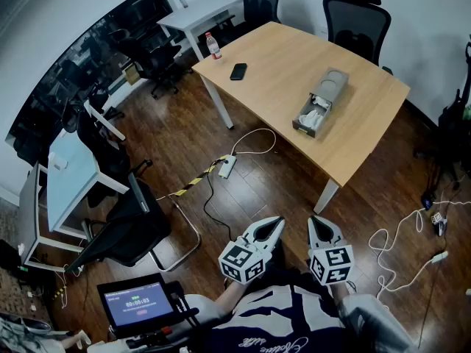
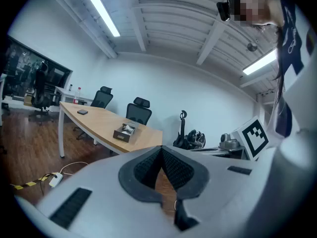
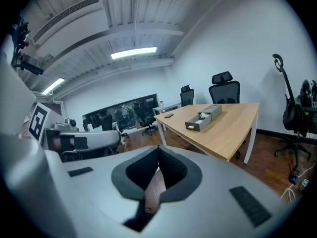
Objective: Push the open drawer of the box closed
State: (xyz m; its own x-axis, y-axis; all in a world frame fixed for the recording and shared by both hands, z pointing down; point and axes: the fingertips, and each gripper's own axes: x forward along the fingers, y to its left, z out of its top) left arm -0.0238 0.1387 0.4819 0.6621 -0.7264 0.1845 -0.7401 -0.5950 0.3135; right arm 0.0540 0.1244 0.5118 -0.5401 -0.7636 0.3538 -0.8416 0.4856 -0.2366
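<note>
Box point(image 1: 329, 88) sits far across the room from me on the wooden table point(image 1: 272, 57), its drawer point(image 1: 312, 118) pulled out toward the table's edge and holding crumpled white material point(image 1: 317, 113). I hold the left gripper point(image 1: 277, 222) and right gripper point(image 1: 314, 221) near my body, each with jaws pressed together.

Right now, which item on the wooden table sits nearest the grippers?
The grey box, its drawer pulled open; the black phone and the bottle sit farther along the table, toward its far corner.
</note>
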